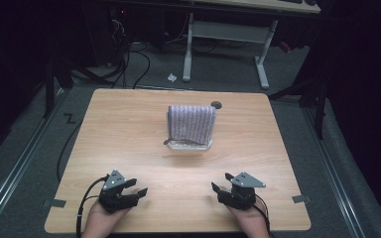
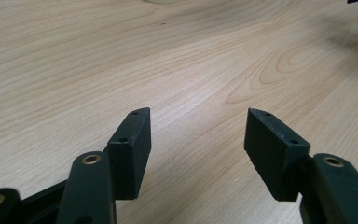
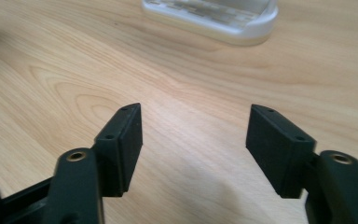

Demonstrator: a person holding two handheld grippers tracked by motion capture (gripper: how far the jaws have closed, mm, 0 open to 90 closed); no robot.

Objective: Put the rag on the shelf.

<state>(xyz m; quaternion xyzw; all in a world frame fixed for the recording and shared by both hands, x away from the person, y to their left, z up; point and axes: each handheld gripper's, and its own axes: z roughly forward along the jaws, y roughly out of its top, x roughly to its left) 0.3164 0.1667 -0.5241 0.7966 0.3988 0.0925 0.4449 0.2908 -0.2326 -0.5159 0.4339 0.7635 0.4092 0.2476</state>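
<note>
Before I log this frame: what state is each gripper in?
Left gripper: open, holding nothing, above the table.
Right gripper: open, holding nothing.

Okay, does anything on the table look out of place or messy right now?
Nothing stands out. The purple towel hangs evenly over its white stand mid-table, and both hand-held grippers, left and right, rest open near the front edge.

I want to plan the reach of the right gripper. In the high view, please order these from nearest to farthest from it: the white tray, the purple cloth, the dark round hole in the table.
From the right gripper:
1. White tray, table centre, under the cloth's lower edge.
2. Purple cloth, draped upright above the tray.
3. Dark round hole, near the far edge of the table, behind the cloth.
</note>
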